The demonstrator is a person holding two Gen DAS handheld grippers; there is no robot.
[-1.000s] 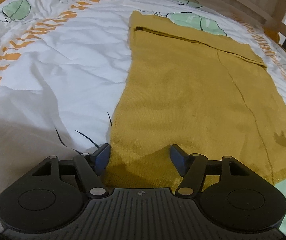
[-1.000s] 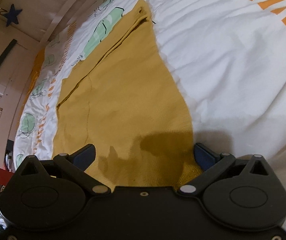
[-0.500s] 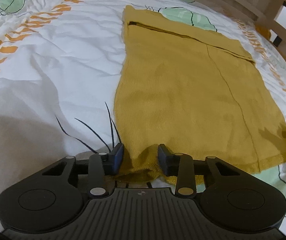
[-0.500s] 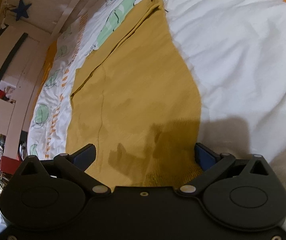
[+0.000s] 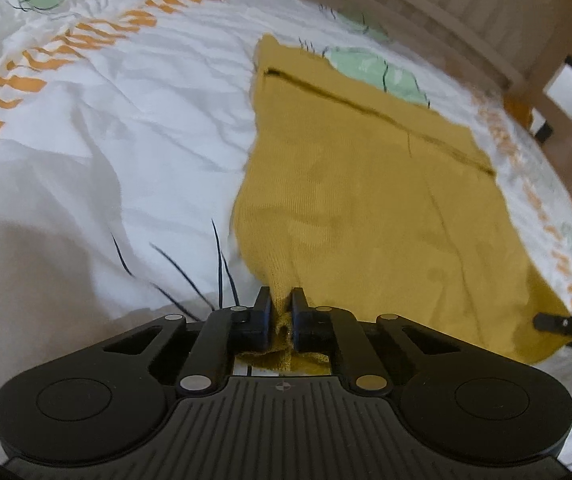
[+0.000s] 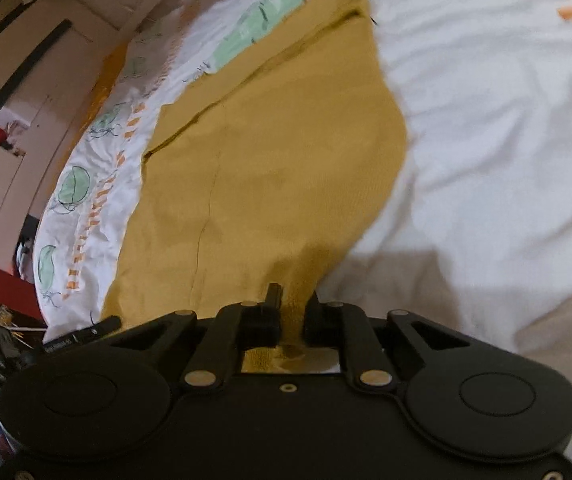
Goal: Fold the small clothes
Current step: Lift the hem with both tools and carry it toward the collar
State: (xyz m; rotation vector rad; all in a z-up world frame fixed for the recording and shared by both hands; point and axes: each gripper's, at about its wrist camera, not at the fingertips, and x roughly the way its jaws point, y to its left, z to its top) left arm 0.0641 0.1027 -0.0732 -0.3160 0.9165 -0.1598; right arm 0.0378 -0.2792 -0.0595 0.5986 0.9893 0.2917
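A mustard-yellow knitted garment (image 5: 365, 200) lies spread flat on a bed, on a white duvet (image 5: 126, 128) printed with orange dashes and green leaf shapes. It reaches from the near edge of the bed toward the far side, where a wooden bed frame (image 5: 465, 28) runs along the duvet. A dark seam line crosses the garment near its far end, and a thin line runs down its length.

The left tongs (image 5: 282, 312) are closing on the garment's near-left corner: the knit is bunched into a narrow ridge between the two pads, which press on it from either side, and a bit of hem hangs behind them. The right tongs (image 6: 291, 312) are closing on the near-right corner in the same way, with a fold of yellow fabric pinched upright between the pads and pulled up a little from the duvet.

In the left wrist view the tip of the right tongs shows at the garment's near-right corner. In the right wrist view the left tongs' tip shows at the opposite near corner. Both views are slightly blurred.
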